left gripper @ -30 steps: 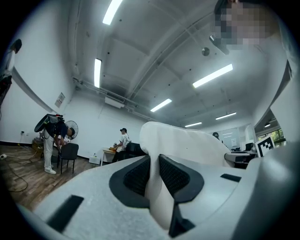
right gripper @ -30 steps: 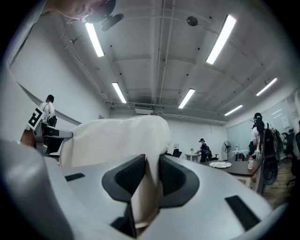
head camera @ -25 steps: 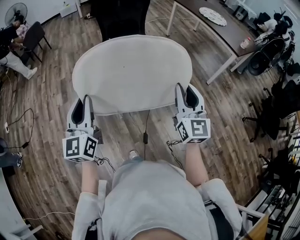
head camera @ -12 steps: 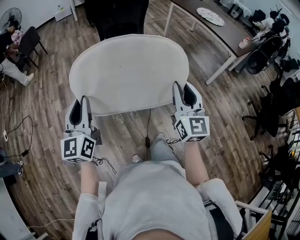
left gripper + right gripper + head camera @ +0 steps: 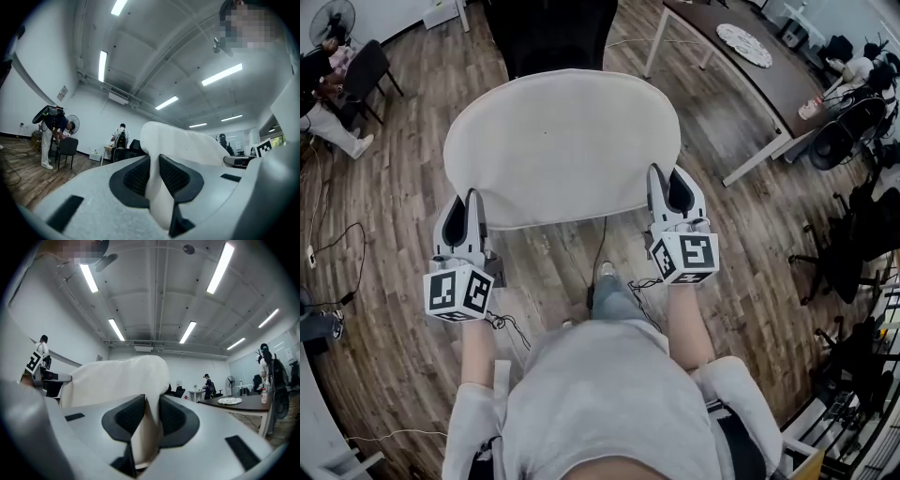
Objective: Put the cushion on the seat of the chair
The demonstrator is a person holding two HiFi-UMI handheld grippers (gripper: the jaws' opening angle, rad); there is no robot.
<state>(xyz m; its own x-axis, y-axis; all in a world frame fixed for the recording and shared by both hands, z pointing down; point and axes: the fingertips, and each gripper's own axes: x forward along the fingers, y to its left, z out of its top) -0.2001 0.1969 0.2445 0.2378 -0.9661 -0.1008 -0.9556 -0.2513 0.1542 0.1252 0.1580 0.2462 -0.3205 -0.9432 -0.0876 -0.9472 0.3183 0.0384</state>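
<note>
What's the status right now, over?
Grip: left gripper and right gripper shut on cushion. Cushion held in air, dark chair just ahead. Nothing seen between them.

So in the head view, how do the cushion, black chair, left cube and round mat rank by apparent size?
1. cushion
2. black chair, though cropped and partly behind the cushion
3. left cube and round mat look alike; the cube is nearer, so unranked

cushion [image 5: 562,145] above the floor [image 5: 403,216], chair [image 5: 548,33] behind it, table [image 5: 769,70] right.

chair [image 5: 548,33] ahead, desk [image 5: 750,70] right, open floor [image 5: 389,202] left
</note>
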